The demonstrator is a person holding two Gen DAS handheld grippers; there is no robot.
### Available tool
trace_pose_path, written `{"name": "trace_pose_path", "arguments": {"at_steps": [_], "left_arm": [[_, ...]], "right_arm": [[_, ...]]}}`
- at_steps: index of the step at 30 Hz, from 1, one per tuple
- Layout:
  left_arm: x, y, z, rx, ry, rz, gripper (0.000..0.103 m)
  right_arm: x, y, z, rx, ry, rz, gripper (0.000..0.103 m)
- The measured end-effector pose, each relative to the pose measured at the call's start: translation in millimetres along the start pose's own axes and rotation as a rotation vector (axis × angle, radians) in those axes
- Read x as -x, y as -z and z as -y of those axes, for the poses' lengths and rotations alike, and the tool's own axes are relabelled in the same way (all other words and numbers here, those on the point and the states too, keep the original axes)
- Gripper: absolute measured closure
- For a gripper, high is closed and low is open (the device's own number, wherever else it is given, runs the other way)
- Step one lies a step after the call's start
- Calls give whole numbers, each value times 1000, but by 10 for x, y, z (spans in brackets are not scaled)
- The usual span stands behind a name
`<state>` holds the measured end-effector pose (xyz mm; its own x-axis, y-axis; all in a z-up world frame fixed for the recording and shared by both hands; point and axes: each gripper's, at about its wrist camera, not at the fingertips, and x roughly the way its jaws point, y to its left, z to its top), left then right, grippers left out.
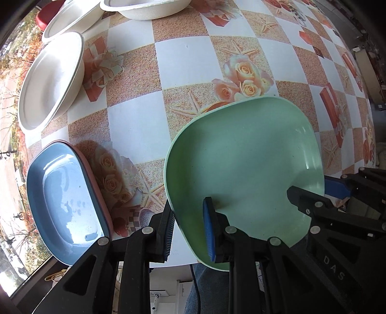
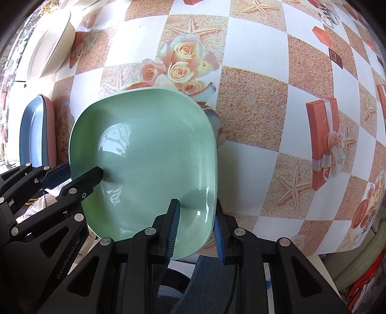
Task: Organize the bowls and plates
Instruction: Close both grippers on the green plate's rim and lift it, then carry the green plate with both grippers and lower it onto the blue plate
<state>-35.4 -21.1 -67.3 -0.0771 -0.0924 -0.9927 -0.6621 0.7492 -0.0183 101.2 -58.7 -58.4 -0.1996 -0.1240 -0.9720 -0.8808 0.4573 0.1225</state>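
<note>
Both grippers hold a pale green square plate (image 1: 241, 157) (image 2: 149, 149) just above the table's near edge. My left gripper (image 1: 189, 231) is shut on the plate's left rim, one pad inside and one outside. My right gripper (image 2: 196, 229) is shut on the opposite rim. Each gripper shows in the other's view: the right gripper (image 1: 320, 190) and the left gripper (image 2: 72, 172). To the left, a blue plate (image 1: 62, 193) (image 2: 31, 135) lies stacked in a pink plate (image 1: 96, 174). Three white paper bowls (image 1: 50, 79) (image 1: 70, 19) (image 1: 144, 9) sit at the far left.
The table (image 1: 188, 72) wears a checkered cloth printed with roses and starfish. Its near edge runs just under the green plate, with a person's jeans-clad leg (image 1: 200, 289) below. A red object (image 1: 42, 18) peeks from behind the bowls. A window lies beyond the left edge.
</note>
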Motion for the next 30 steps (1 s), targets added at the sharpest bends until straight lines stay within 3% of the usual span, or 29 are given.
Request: {"name": "trace_pose_path", "arguments": {"at_steps": [20, 30], "left_arm": [[896, 316, -658, 172, -1, 116, 79], [753, 326, -1067, 261, -14, 137, 79]], "right_arm": [[691, -461, -856, 93, -6, 101, 74], [695, -392, -1104, 170, -30, 93, 74]]}}
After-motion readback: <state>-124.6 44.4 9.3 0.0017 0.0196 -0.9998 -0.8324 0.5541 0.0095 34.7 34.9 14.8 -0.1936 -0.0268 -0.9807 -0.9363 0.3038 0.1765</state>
